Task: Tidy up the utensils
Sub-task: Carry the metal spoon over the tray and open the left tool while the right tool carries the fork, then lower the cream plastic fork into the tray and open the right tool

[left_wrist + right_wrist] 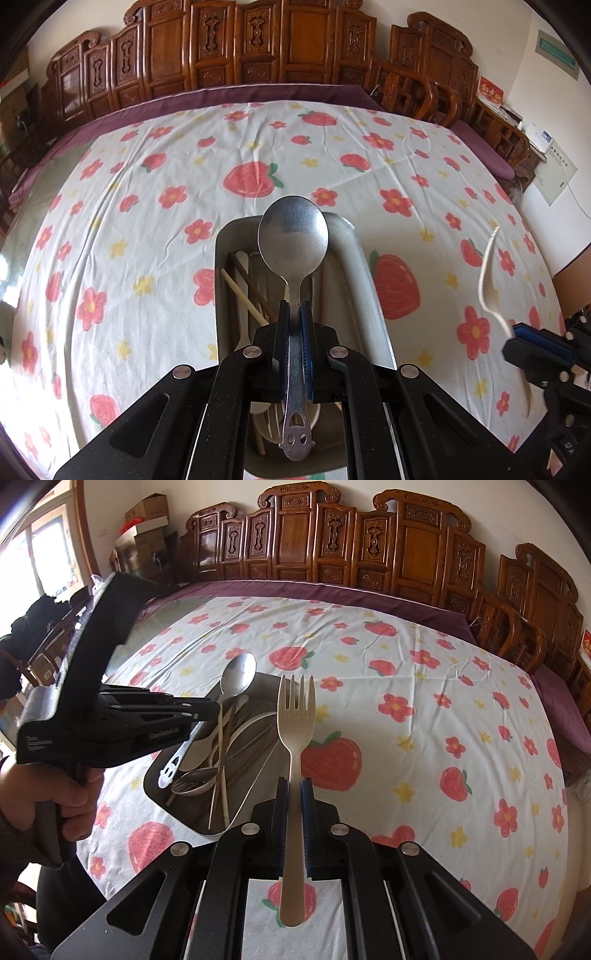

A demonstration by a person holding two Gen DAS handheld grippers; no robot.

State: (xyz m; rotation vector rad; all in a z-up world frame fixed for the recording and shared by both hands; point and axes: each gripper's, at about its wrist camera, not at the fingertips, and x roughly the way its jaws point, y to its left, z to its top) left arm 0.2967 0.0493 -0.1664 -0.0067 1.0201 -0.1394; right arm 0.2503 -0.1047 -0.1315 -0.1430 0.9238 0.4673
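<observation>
Left wrist: my left gripper (294, 314) clamps metal spoon (293, 236) above tray (364, 266) rim. Right gripper (294, 790) pinches beige fork (296, 716) over floral cloth (424, 720), right of tray.

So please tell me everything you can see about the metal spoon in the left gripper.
The metal spoon looks like dull steel with an oval bowl, a narrow neck and a flat handle ending in a smiley-face cutout. The left gripper is shut on its handle near the neck. It hangs in the air, bowl pointing forward, above the metal tray of utensils, touching only the pads.
</observation>
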